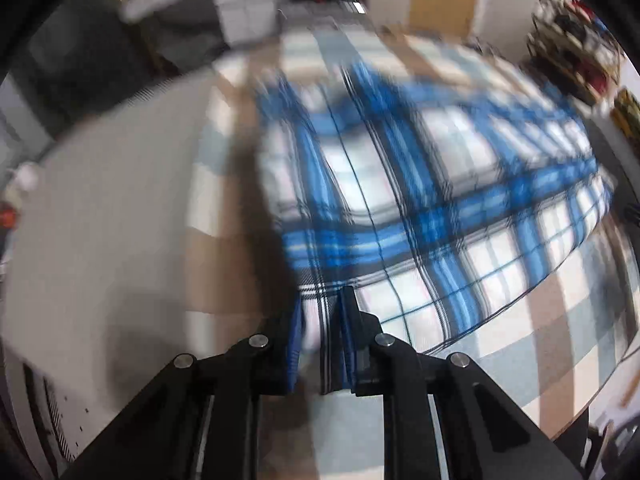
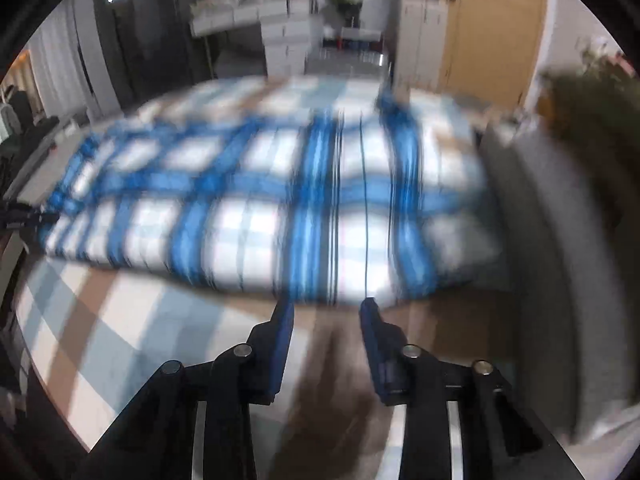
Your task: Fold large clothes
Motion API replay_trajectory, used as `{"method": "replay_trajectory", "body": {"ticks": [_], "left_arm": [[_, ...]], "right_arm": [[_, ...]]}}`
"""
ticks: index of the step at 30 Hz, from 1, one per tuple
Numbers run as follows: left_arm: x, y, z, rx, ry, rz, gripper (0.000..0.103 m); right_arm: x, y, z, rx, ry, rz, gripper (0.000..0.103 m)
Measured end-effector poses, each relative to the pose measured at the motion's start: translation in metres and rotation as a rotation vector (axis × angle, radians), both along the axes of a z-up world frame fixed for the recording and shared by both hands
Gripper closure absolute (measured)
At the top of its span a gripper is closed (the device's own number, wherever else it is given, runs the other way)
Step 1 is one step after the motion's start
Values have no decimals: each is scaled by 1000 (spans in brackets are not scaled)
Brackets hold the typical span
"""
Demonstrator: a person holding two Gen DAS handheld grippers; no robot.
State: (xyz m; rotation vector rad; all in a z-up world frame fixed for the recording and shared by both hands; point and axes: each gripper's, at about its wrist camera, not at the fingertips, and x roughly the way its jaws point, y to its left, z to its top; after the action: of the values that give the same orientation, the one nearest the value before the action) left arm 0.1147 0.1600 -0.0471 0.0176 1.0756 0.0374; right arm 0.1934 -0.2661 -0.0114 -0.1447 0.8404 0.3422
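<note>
Both views smeared by blur. Blue and white plaid cloth (image 1: pixel 420 184) spread across the middle and right of the left wrist frame, lying on a bench cover (image 1: pixel 568 320) of tan, pale blue and white checks. Left gripper (image 1: pixel 322 332) at bottom centre, fingers (image 1: pixel 348 320) pinched on the near edge of the cloth, a strip of plaid fabric caught between the blue pads. Dark shadow just left of the fingers. Plain grey floor in the left part of that frame; white drawers (image 1: pixel 244 4) at upper left, a cluttered shelf (image 1: pixel 572 40) at upper right.

In the right wrist frame, same plaid cloth (image 2: pixel 256 200) filling the middle band from left to right. Right gripper (image 2: pixel 326 312) at bottom centre, fingers (image 2: pixel 284 320) spread apart, nothing between them, tips just short of the cloth's near edge. Whether touching, cannot tell. Checked cover (image 2: pixel 120 320) at lower left, wooden door (image 2: pixel 496 24) at upper right.
</note>
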Motion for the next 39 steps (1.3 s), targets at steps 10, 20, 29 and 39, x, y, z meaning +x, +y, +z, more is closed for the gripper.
{"method": "replay_trajectory", "body": {"ticks": [10, 20, 29, 39], "left_arm": [[71, -120, -2, -144, -102, -125, 25], [99, -113, -72, -87, -39, -161, 16], [81, -120, -73, -106, -128, -125, 15], [73, -110, -72, -148, -149, -129, 14]], "right_arm": [[61, 132, -1, 109, 70, 147, 68], [63, 111, 0, -39, -3, 90, 66], [122, 70, -15, 69, 213, -96, 64], [143, 194, -19, 0, 271, 68, 65]]}}
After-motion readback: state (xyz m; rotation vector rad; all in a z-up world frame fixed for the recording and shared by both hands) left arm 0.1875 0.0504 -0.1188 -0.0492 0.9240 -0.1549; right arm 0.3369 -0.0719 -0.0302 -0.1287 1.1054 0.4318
